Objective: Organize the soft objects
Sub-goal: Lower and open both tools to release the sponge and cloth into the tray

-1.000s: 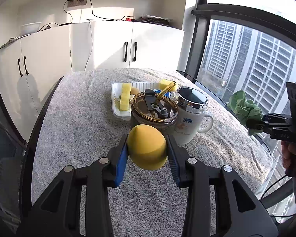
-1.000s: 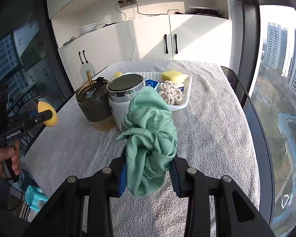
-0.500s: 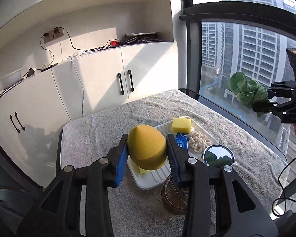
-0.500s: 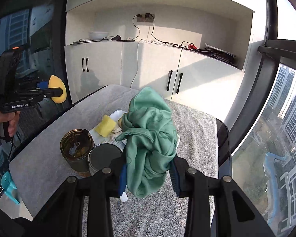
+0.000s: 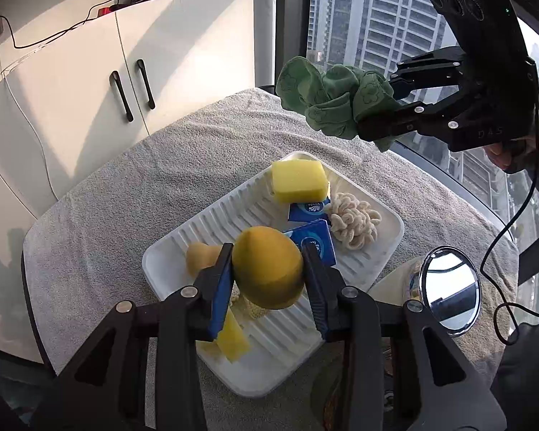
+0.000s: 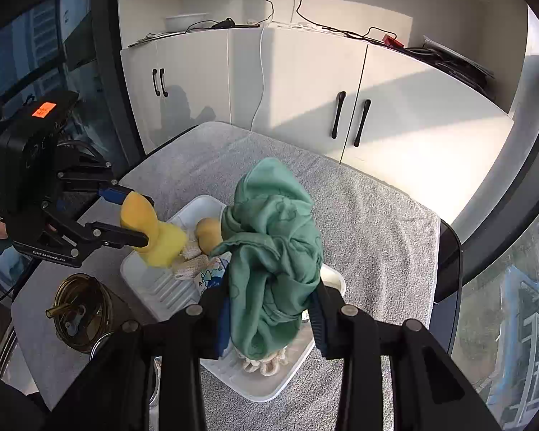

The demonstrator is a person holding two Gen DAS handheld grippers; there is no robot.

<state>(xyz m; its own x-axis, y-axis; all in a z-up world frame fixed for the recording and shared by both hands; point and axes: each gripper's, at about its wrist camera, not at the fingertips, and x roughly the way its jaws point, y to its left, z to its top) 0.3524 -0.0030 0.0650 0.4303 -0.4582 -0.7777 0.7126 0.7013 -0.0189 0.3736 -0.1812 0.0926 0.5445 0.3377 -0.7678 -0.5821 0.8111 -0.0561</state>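
My left gripper (image 5: 267, 274) is shut on a yellow egg-shaped sponge (image 5: 266, 267), held above the near end of the white ridged tray (image 5: 212, 222). My right gripper (image 6: 271, 309) is shut on a crumpled green cloth (image 6: 273, 244), hanging over the tray (image 6: 262, 388). In the left wrist view the green cloth (image 5: 327, 104) and the right gripper (image 5: 381, 107) hover beyond the tray's far corner. In the right wrist view the left gripper (image 6: 140, 219) holds the sponge (image 6: 136, 212) over the tray's left end. The tray holds a yellow block sponge (image 5: 298, 179), blue packets (image 5: 314, 239) and a cream knitted scrubber (image 5: 354, 221).
A grey towel (image 5: 143, 186) covers the table. A steel-lidded mug (image 5: 449, 287) and an amber tumbler with a straw (image 6: 82, 312) stand near the tray's near side. White cabinets (image 6: 305, 100) line the far wall, and windows flank the table.
Both grippers have risen and swung forward over the mugs; the views now look down onto the tray. The sponge and the cloth stay gripped throughout.
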